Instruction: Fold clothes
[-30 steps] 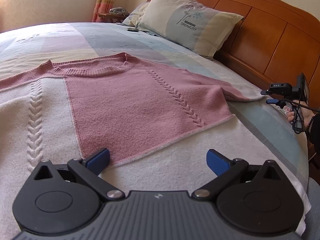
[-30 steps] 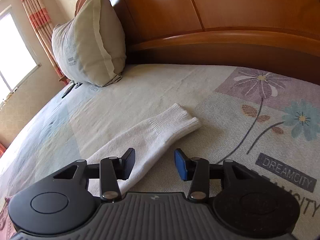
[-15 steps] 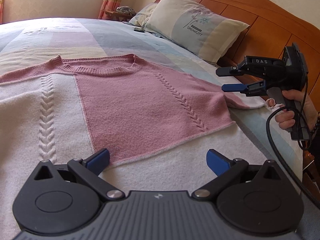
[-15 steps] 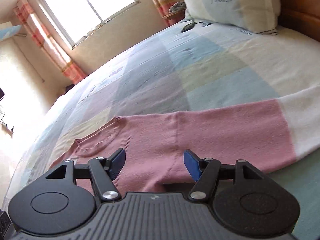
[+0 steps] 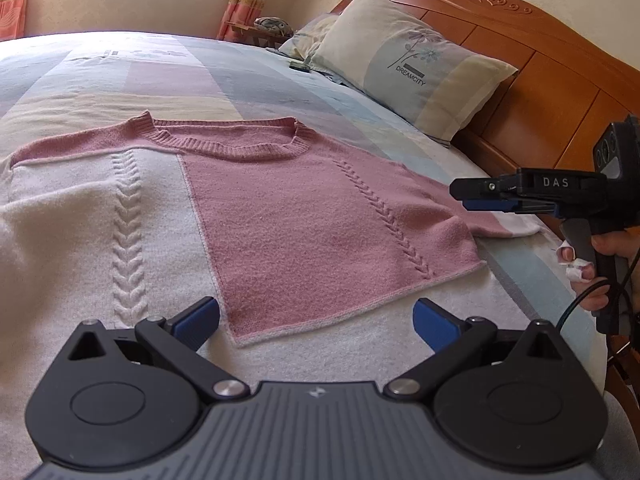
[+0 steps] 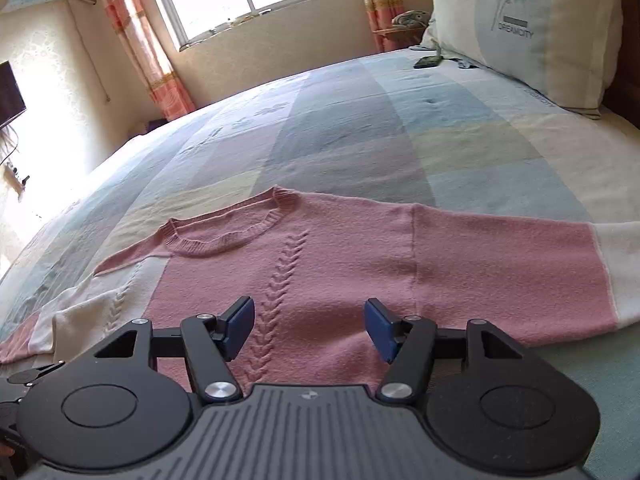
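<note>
Left gripper (image 5: 316, 322), tilted downward, jaws spread wide and empty above the sweater's (image 5: 304, 224) hem. Right gripper (image 6: 308, 328), likewise angled down, parted and unloaded over the sweater's chest. The sweater lies flat on the bed (image 6: 360, 128); pillow (image 5: 416, 68) beyond.

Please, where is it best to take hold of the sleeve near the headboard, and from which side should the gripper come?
Probably the white cuff end of the sleeve. It lies flat, stretched straight out from the sweater toward the headboard, so its end is free to lift. Bring the right gripper, open and empty, from the headboard side, low, pinching the edge across its width.
</note>
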The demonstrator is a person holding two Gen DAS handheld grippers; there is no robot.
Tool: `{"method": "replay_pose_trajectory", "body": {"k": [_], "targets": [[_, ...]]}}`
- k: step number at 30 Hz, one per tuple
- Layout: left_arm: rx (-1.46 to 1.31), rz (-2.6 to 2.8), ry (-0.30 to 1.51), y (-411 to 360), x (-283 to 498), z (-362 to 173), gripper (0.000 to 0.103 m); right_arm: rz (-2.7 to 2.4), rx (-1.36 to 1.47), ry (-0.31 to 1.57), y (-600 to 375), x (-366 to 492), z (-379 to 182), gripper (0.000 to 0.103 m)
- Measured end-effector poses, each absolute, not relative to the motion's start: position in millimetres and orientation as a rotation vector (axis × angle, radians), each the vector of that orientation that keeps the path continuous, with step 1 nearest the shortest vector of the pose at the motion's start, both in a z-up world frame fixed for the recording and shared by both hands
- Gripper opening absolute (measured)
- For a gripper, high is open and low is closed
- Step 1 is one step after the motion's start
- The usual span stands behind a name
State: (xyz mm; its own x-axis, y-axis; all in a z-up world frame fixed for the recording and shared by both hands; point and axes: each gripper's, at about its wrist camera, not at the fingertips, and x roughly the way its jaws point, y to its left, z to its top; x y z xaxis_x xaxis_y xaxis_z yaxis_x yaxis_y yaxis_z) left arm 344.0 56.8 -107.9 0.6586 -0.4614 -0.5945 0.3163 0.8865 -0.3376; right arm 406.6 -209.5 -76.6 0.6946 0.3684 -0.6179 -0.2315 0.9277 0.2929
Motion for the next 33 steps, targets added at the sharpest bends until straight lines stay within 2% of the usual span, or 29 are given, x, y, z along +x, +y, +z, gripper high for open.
{"method": "replay_pose_trajectory", "body": {"k": [3, 7, 12, 14, 16, 19, 23, 24, 26, 33], "targets": [[-0.211, -0.441, 0.732, 57, 345, -109, 0.102, 0.332, 0.079, 0.775, -192, 401, -100, 0.071], [-0.195, -0.432, 0.727, 55, 346, -110, 0.102, 0.295, 0.076, 0.792, -211, 370, -127, 0.070], [-0.169, -0.397, 0.691, 56, 343, -106, 0.102, 0.289, 0.029, 0.830, -218, 354, -105, 0.071], [-0.180, -0.395, 0.698, 57, 345, -108, 0.102, 0.229, 0.049, 0.786, -228, 368, -89, 0.073], [-0.179, -0.385, 0.709, 57, 347, -112, 0.102, 0.132, 0.073, 0.741, -245, 392, -78, 0.084], [-0.138, -0.377, 0.706, 53, 346, -115, 0.102, -0.060, 0.090, 0.753, -277, 435, -84, 0.085], [-0.109, -0.361, 0.697, 47, 349, -116, 0.102, -0.191, 0.117, 0.826, -316, 474, -123, 0.085], [-0.103, -0.358, 0.695, 46, 350, -117, 0.102, -0.203, 0.120, 0.816, -323, 480, -132, 0.095], [-0.084, -0.356, 0.691, 44, 350, -118, 0.102, -0.205, 0.101, 0.803, -333, 495, -142, 0.102], [-0.063, -0.354, 0.691, 43, 349, -117, 0.102, -0.281, 0.166, 0.847, -345, 532, -127, 0.102]]}}
